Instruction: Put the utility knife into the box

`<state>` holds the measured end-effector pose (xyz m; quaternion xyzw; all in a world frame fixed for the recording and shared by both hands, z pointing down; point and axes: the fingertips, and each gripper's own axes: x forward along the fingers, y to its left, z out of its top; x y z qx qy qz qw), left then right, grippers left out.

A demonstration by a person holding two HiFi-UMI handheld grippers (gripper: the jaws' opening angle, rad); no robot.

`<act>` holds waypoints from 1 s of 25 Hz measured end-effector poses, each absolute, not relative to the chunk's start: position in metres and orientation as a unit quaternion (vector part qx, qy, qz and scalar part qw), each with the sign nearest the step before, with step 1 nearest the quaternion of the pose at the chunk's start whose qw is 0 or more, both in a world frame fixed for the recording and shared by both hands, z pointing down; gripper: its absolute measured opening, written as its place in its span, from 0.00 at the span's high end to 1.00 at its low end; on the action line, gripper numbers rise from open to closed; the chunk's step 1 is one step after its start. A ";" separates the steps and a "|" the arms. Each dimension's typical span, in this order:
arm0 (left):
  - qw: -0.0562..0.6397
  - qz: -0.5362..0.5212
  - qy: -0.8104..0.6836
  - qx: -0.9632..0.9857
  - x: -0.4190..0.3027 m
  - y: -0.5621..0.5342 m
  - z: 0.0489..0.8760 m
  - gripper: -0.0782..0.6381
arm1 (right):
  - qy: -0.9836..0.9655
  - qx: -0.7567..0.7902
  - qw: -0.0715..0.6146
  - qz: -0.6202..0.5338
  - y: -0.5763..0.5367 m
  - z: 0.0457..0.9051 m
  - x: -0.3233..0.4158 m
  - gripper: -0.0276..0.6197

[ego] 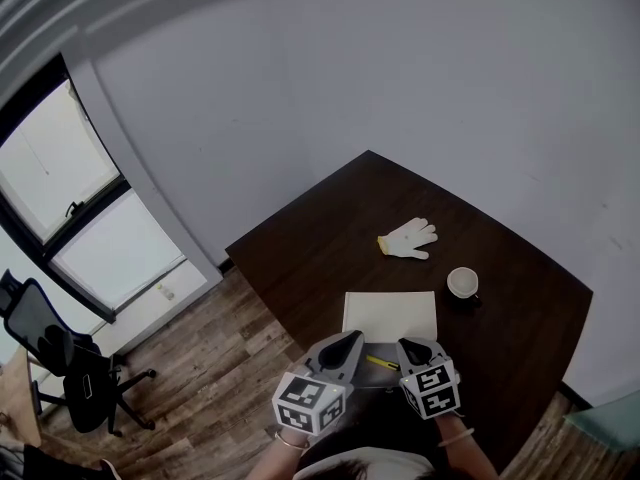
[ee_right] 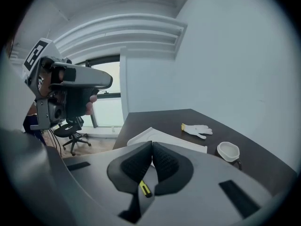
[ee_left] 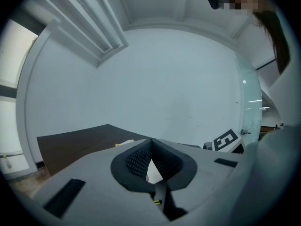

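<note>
A yellow-and-black utility knife (ego: pixel 381 362) lies on the dark table (ego: pixel 330 228) near its front edge, between my two grippers. Just beyond it sits the flat white box (ego: pixel 390 315). My left gripper (ego: pixel 349 340) is to the knife's left and my right gripper (ego: pixel 411 347) to its right; both hover above the table. Both are shut with nothing between the pads. In the right gripper view the knife (ee_right: pixel 144 189) shows below the closed jaws, with the box (ee_right: pixel 157 136) ahead. The left gripper view shows only a sliver of the knife (ee_left: pixel 157 202).
A white work glove (ego: pixel 409 238) with a yellow cuff lies beyond the box, and a white cup (ego: pixel 462 282) stands to the box's right. An office chair (ego: pixel 60 363) stands on the wooden floor at the far left. White walls border the table's far sides.
</note>
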<state>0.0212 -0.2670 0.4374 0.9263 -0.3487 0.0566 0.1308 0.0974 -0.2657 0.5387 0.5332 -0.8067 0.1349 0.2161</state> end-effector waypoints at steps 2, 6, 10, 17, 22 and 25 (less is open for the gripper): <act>0.129 0.054 -0.350 0.926 0.021 -0.264 0.434 0.87 | -0.808 0.536 0.205 0.132 -0.262 0.531 0.097 0.94; 0.123 0.049 -0.348 0.928 0.022 -0.258 0.424 0.87 | -0.812 0.540 0.188 0.119 -0.254 0.509 0.099 0.94; 0.117 0.045 -0.345 0.930 0.024 -0.252 0.415 0.87 | -0.815 0.542 0.177 0.103 -0.249 0.488 0.101 0.94; 0.109 0.039 -0.342 0.933 0.026 -0.240 0.402 0.87 | -0.816 0.554 0.147 0.077 -0.237 0.456 0.103 0.94; 0.105 0.038 -0.344 0.932 0.025 -0.235 0.396 0.87 | -0.815 0.562 0.127 0.059 -0.231 0.439 0.106 0.94; 0.105 0.036 -0.346 0.932 0.024 -0.232 0.395 0.87 | -0.815 0.566 0.111 0.054 -0.226 0.429 0.105 0.94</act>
